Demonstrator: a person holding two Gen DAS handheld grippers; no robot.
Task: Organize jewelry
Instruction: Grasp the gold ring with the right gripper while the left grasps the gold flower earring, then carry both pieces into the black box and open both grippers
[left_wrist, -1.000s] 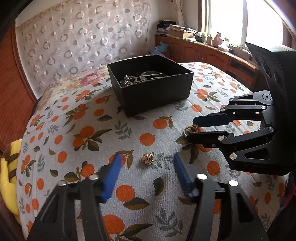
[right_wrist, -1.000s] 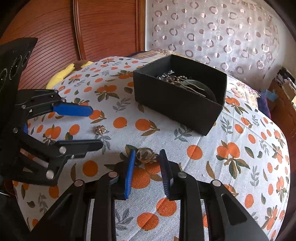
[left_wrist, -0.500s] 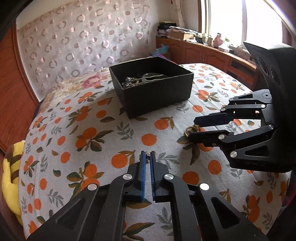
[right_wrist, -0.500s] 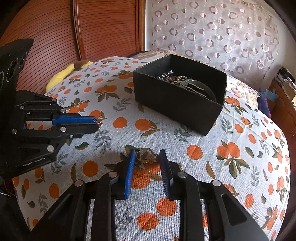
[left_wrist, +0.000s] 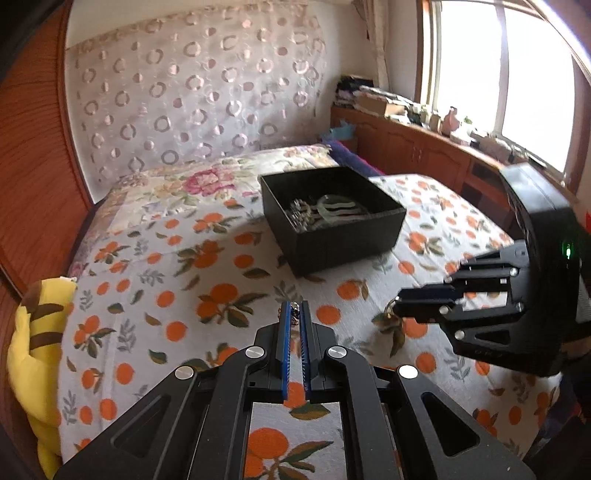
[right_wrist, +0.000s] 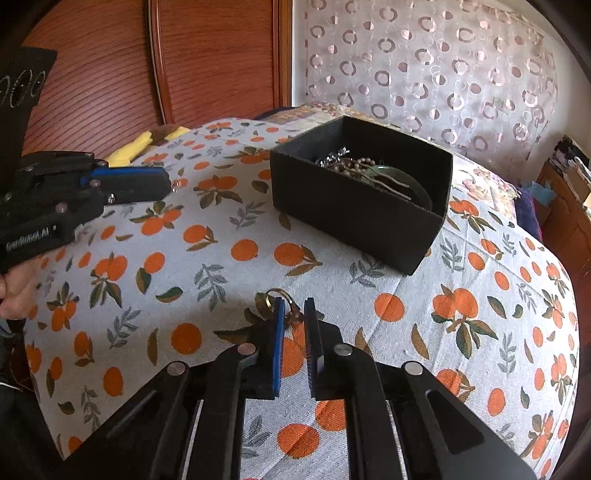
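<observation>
My left gripper (left_wrist: 294, 310) is shut on a small gold flower ornament (left_wrist: 294, 307) and holds it lifted above the bed; it also shows in the right wrist view (right_wrist: 168, 184) with the ornament (right_wrist: 177, 183) at its tip. My right gripper (right_wrist: 293, 308) has closed on a pair of gold rings (right_wrist: 271, 297) on the orange-print sheet; it also shows in the left wrist view (left_wrist: 399, 306). A black box (left_wrist: 343, 240) with jewelry inside (left_wrist: 325, 212) stands beyond both; it also shows in the right wrist view (right_wrist: 354, 218).
The orange-print sheet (right_wrist: 207, 295) covers the bed. A yellow plush toy (left_wrist: 33, 350) lies at the left edge. A wooden headboard (right_wrist: 207, 62), a patterned curtain (left_wrist: 192, 99) and a cluttered window cabinet (left_wrist: 424, 147) surround the bed.
My left gripper shut on the flower ornament and lifted it toward the box. My right gripper narrowed from open and closed around the gold rings.
</observation>
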